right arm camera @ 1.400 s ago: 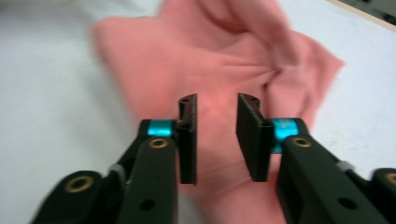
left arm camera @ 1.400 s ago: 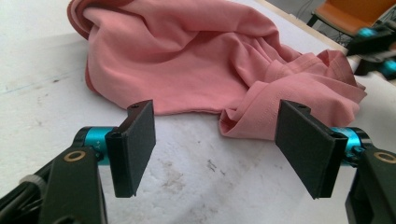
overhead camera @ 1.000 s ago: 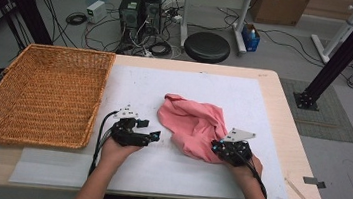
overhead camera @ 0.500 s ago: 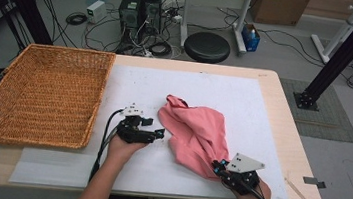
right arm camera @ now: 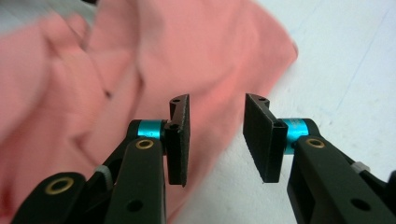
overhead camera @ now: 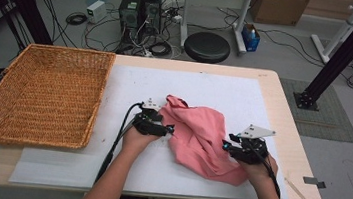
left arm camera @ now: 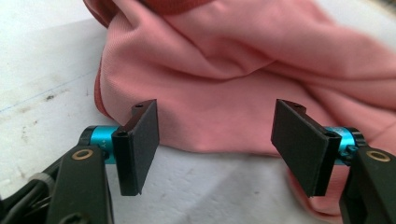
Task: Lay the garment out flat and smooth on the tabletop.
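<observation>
1. A crumpled pink cloth garment (overhead camera: 202, 137) lay at the centre of the high view, on a white paper sheet (overhead camera: 215, 91) that covered most of the light wooden bench (overhead camera: 284, 112).
2. The left gripper (overhead camera: 170, 129) sat at the cloth's left edge, its jaws spread and empty; they had just been closing a little. In the left gripper view the cloth's hem (left arm camera: 196, 150) lay just beyond the jaw tips, with bare white sheet beneath them.
3. The right gripper (overhead camera: 224, 146) hovered at the cloth's lower right, its jaws parted after just opening, with nothing pinched. In the right gripper view the cloth (right arm camera: 116, 79) filled the left and upper part of the frame, while bare sheet lay at the right.
4. Open sheet lay above the cloth toward the bench's far edge, and below it toward the near edge.
5. A shallow woven wicker basket (overhead camera: 39, 94) occupied the left of the high view, overhanging the bench's left edge, well apart from the cloth.
6. Beyond the bench, in the upper frame, stood a round black stool (overhead camera: 207, 46), computer towers (overhead camera: 139, 10) and tangled cables on a grey floor.
</observation>
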`<act>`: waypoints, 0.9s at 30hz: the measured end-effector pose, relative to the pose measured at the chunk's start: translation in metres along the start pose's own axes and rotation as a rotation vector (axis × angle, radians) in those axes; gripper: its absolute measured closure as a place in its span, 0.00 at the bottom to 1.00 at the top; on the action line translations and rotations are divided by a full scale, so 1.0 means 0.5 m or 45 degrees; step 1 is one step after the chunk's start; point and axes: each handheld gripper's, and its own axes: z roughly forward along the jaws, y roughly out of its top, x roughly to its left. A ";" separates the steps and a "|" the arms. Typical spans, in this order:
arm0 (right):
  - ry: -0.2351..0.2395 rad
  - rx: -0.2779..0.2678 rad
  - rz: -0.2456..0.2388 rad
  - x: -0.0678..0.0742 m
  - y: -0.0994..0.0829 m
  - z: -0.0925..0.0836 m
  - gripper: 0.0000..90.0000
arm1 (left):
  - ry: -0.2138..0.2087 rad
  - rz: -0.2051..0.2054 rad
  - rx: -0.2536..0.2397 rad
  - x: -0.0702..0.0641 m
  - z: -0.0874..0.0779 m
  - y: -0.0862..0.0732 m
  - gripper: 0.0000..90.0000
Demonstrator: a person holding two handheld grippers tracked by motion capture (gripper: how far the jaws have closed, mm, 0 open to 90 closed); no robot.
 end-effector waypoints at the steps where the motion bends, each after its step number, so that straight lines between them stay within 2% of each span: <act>1: 0.001 0.037 0.007 -0.002 -0.002 0.012 0.68 | 0.014 0.031 0.022 -0.004 0.004 0.002 0.40; 2: 0.018 0.058 0.010 -0.003 -0.005 0.023 0.68 | 0.061 0.083 0.039 -0.012 0.008 0.006 0.43; 4: 0.043 0.097 -0.001 0.001 -0.012 0.043 0.69 | 0.068 0.090 0.039 -0.015 0.010 0.007 0.49; 5: 0.043 0.097 -0.001 0.001 -0.012 0.043 0.69 | 0.073 0.105 0.039 -0.017 0.011 0.007 0.49; 6: 0.061 0.125 -0.009 0.005 -0.016 0.052 0.72 | 0.098 0.122 0.037 -0.019 0.012 0.006 0.55; 7: 0.061 0.097 -0.009 0.008 -0.018 0.054 0.80 | 0.126 0.151 0.044 -0.020 0.012 0.006 0.62; 8: 0.077 0.097 -0.008 0.009 -0.018 0.054 0.85 | 0.136 0.162 0.042 -0.019 0.012 0.006 0.69; 9: 0.088 0.099 -0.016 0.010 -0.016 0.055 0.91 | 0.130 0.155 0.036 -0.017 0.011 0.006 0.78; 10: 0.095 0.112 -0.047 0.010 -0.010 0.057 0.96 | 0.110 0.142 0.035 -0.012 0.009 0.007 0.93; 11: 0.098 0.121 -0.056 0.011 -0.006 0.057 0.97 | 0.065 0.093 0.025 -0.002 0.007 0.007 0.95; 12: 0.099 0.111 -0.070 0.010 -0.001 0.056 0.97 | 0.065 0.093 0.025 -0.002 0.007 0.007 0.95; 15: 0.088 0.083 -0.090 0.010 0.011 0.050 0.98 | 0.003 0.056 -0.031 0.011 -0.012 0.011 0.96; 16: 0.078 0.031 -0.095 0.006 0.028 0.040 0.98 | -0.015 0.039 -0.098 0.020 -0.038 0.018 0.96; 17: 0.073 0.000 -0.098 0.002 0.037 0.034 0.98 | -0.026 0.025 -0.138 0.026 -0.054 0.023 0.96; 18: 0.063 -0.029 -0.100 -0.002 0.048 0.027 0.98 | -0.026 0.025 -0.138 0.026 -0.054 0.023 0.96; 20: 0.043 -0.089 -0.105 -0.013 0.070 0.013 0.98 | -0.047 -0.004 -0.218 0.038 -0.089 0.034 0.96; 21: 0.043 -0.089 -0.105 -0.013 0.070 0.013 0.98 | -0.054 -0.008 -0.246 0.045 -0.108 0.042 0.96; 23: 0.030 -0.143 -0.102 -0.023 0.094 -0.001 0.98 | -0.062 0.002 -0.301 0.055 -0.145 0.060 0.96; 24: 0.014 -0.185 -0.103 -0.031 0.121 -0.015 0.98 | -0.074 0.016 -0.358 0.061 -0.180 0.081 0.96; 25: 0.008 -0.202 -0.109 -0.033 0.134 -0.022 0.98 | -0.074 0.016 -0.358 0.061 -0.180 0.081 0.96; 27: -0.001 -0.220 -0.120 -0.034 0.146 -0.029 0.98 | -0.102 0.019 -0.422 0.064 -0.209 0.098 0.96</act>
